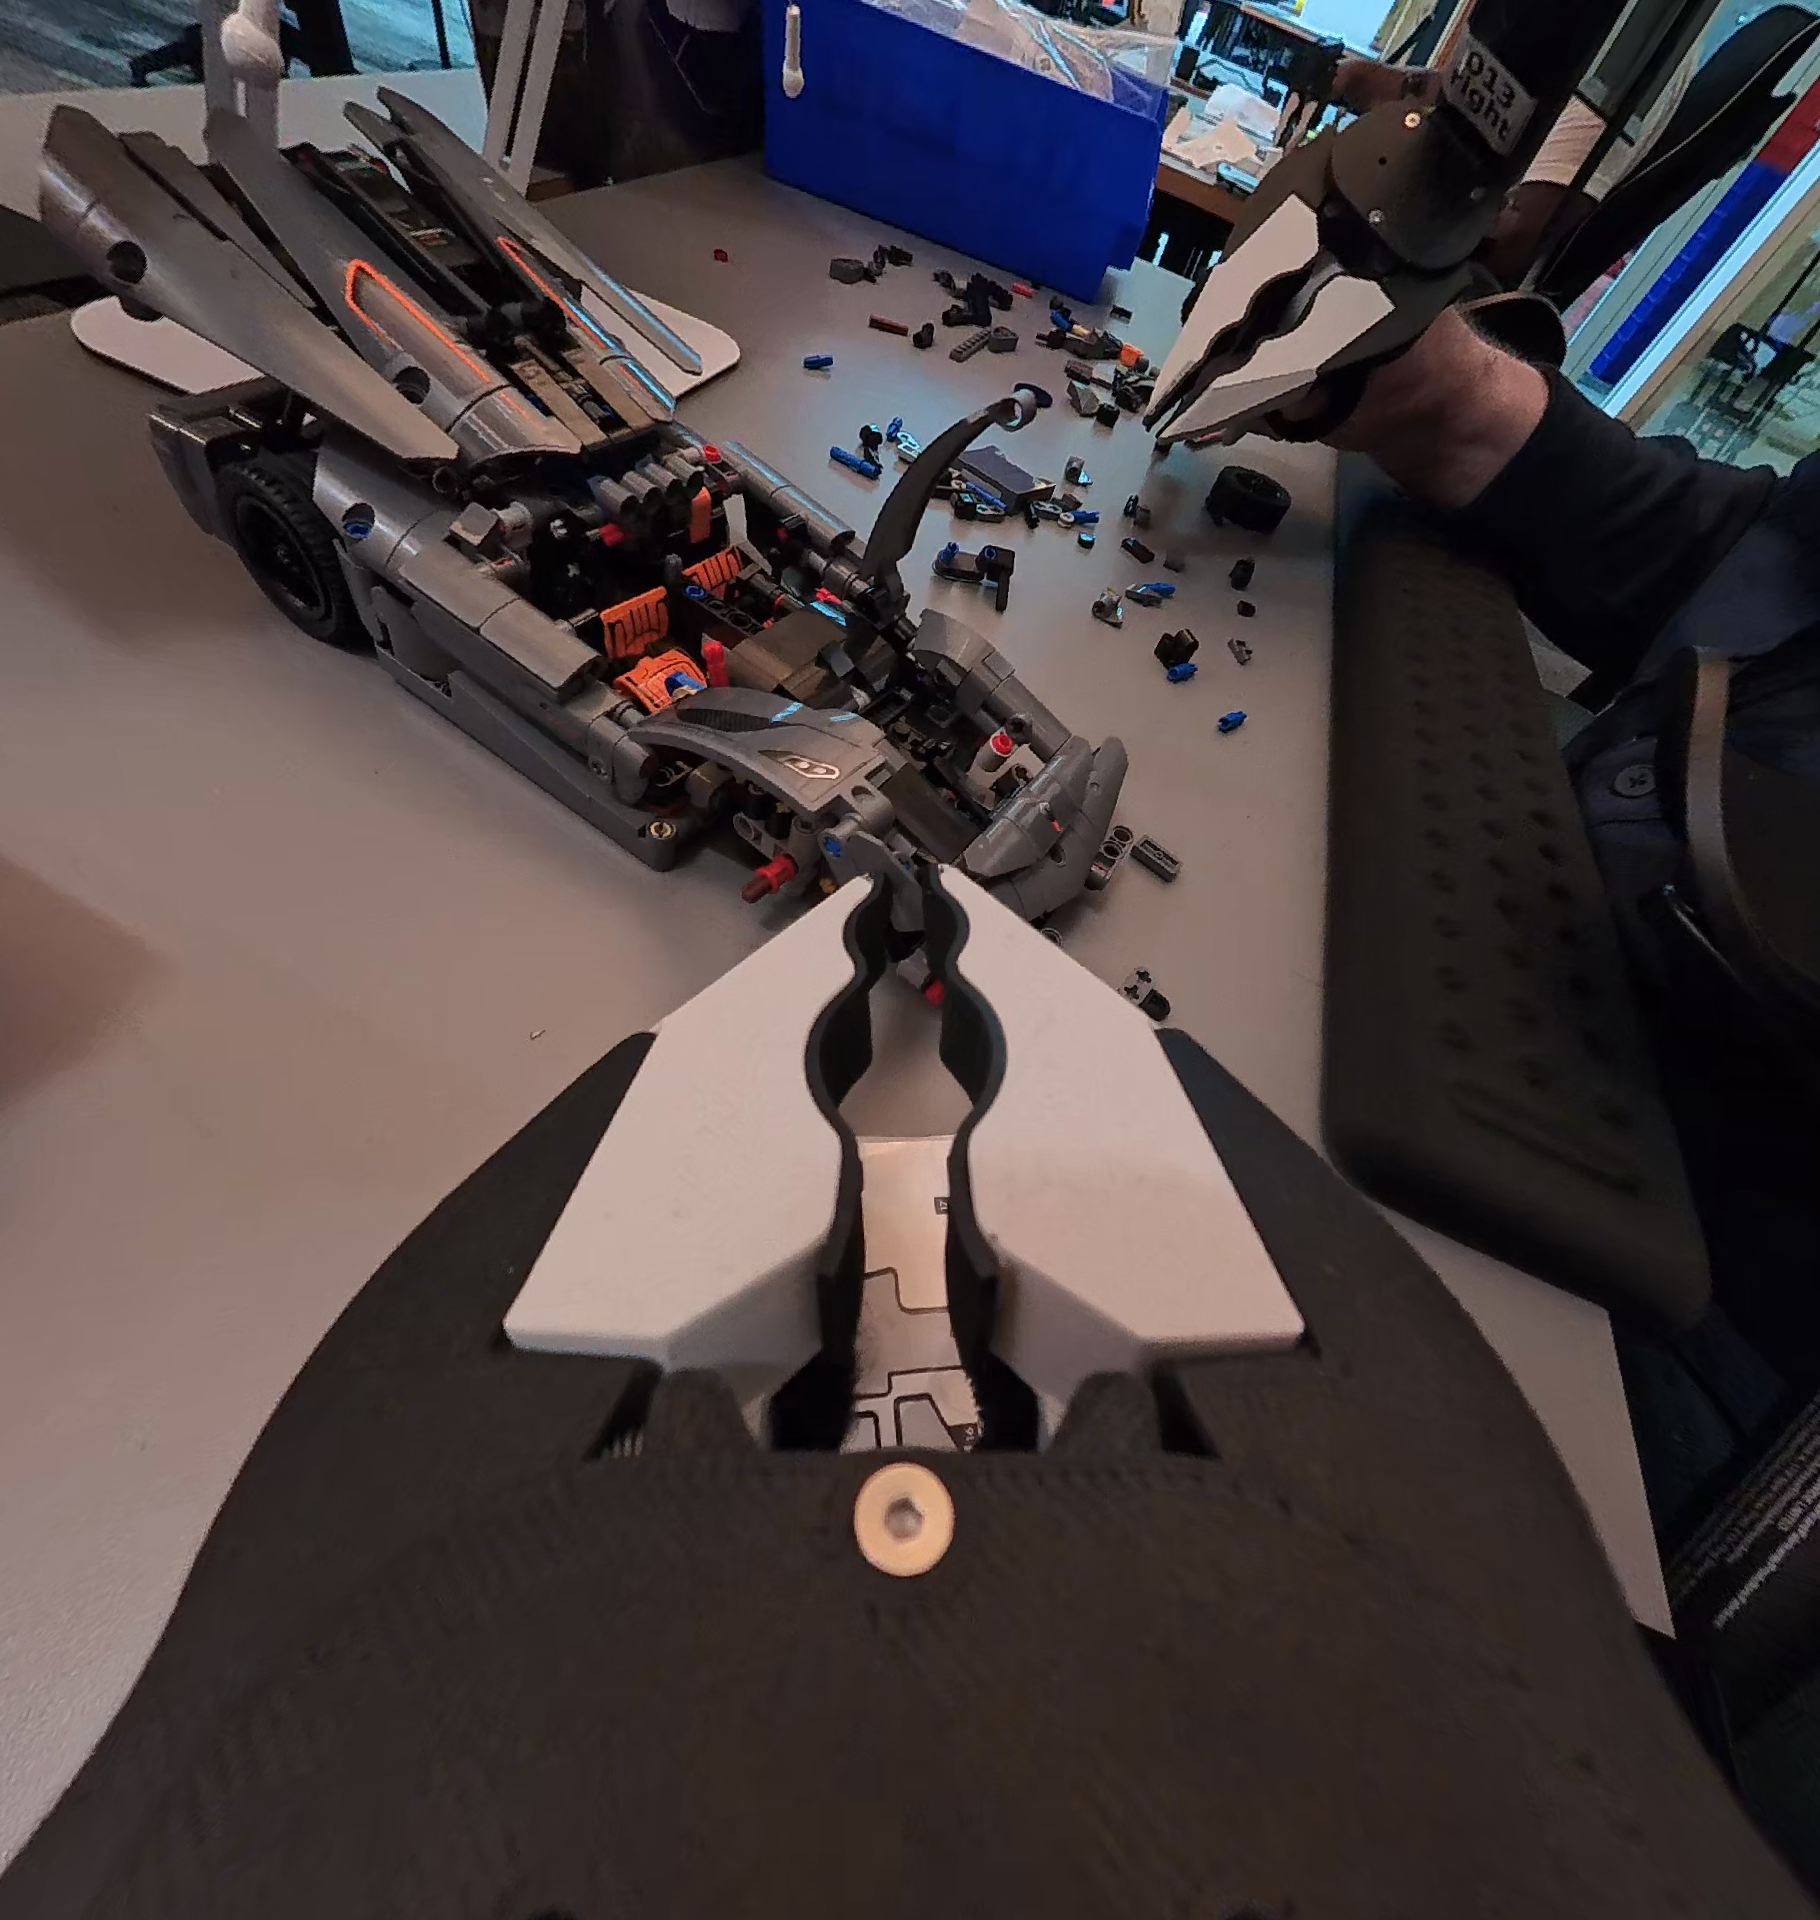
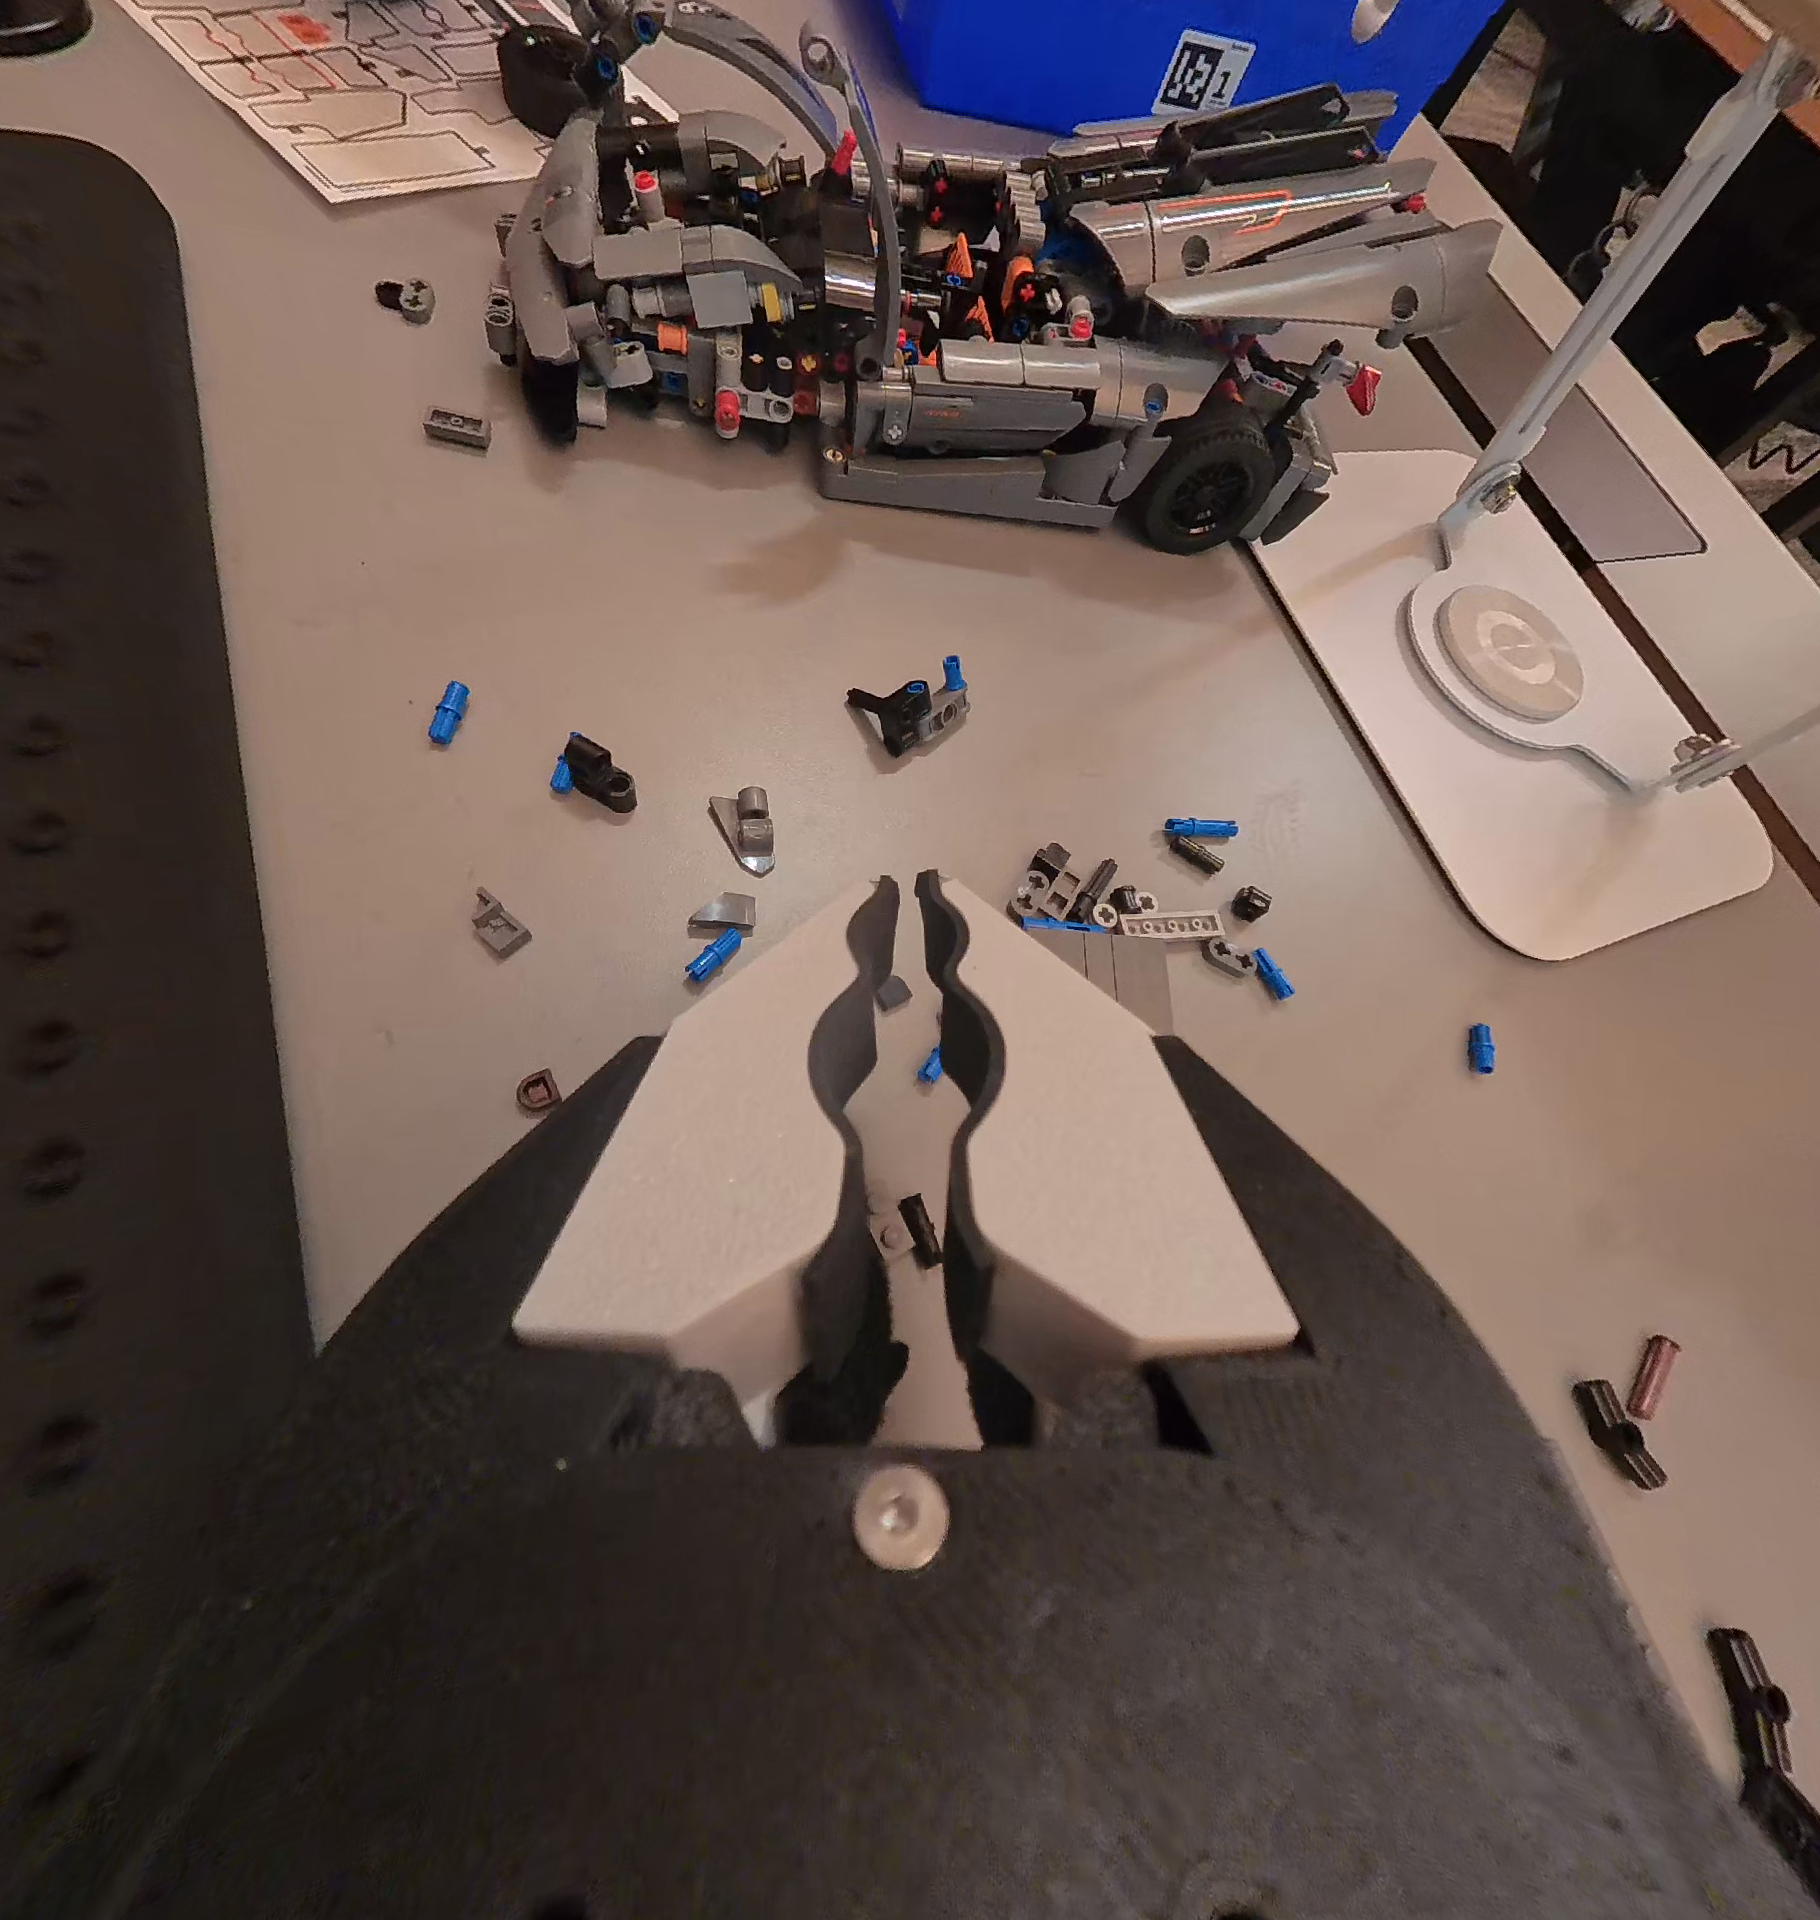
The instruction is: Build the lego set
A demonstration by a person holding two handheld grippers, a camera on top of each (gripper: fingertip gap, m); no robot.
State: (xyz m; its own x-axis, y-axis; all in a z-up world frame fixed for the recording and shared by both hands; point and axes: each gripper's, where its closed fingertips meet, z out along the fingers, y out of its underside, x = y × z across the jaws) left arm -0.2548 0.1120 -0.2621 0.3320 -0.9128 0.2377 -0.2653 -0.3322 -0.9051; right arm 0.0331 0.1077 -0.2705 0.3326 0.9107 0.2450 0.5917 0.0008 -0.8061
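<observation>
A grey, black and orange lego car lies on the grey table, its rear wings raised. My left gripper is at the car's front end, its jaws closed on a small dark piece of the nose. My right gripper hovers low over scattered loose pieces with its tips nearly together and nothing visible between them. It also shows in the left wrist view, held by a hand, tips down at the table. The car also shows in the right wrist view, beyond the loose pieces.
A blue bin stands behind the car. A black perforated mat lies along the table edge. A white stand base sits right of the pieces. An instruction sheet lies near the car's nose. A black wheel lies among the parts. Across from one pair of fingers to the other is roughly 30 cm.
</observation>
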